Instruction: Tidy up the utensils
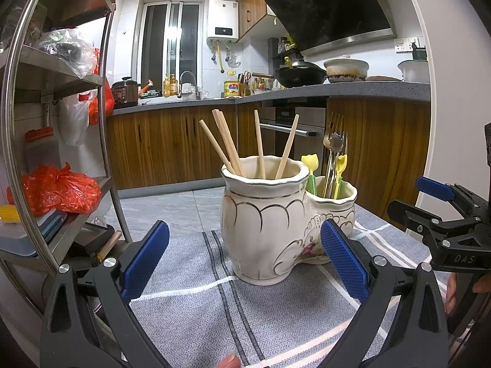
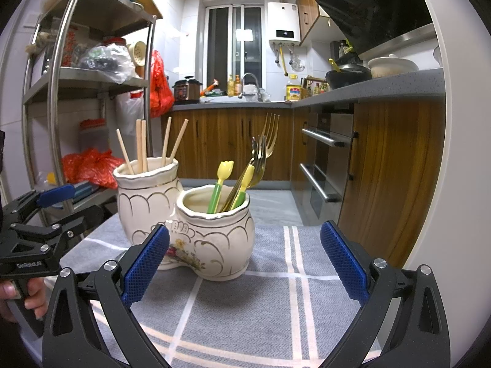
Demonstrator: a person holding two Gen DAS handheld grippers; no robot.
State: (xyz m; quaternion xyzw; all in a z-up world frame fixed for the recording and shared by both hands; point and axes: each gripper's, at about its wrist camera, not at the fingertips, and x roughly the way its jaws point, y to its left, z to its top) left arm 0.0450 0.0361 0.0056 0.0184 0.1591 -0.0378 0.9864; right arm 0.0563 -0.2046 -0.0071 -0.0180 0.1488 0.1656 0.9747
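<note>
Two joined ceramic pots form the holder [image 2: 184, 220], standing upright on a grey striped cloth [image 2: 276, 306] that covers the counter. Its taller pot [image 1: 264, 214] carries five wooden chopsticks [image 1: 227, 144], all leaning loosely against the rim. Its lower pot [image 2: 214, 233] carries gold forks [image 2: 267, 141] and small plastic picks with yellow tops and green stems [image 2: 221, 181].

Both pairs of tongs are released and hold nothing. The left tongs [image 1: 245, 257] gape wide just in front of the taller pot, and the right tongs [image 2: 245, 257] gape just in front of the lower one. Neither touches the holder.

Judging by its glaze, the holder is probably heavy, hard and slick, and it would chip or crack if knocked over. It is better steadied low on its body than lifted by the thin rim.

Chopsticks should be light and stiff, yet smooth and narrow, so they may roll or pivot in a pinch. Taking one a little below its top end, square across the shaft, seems safest. Forks look heavier and slippery; the flat of the neck below the tines offers the best purchase. Picks appear very light and slightly springy, and their bulbous tops give a natural stop. Pulling straight up avoids levering the pot.
</note>
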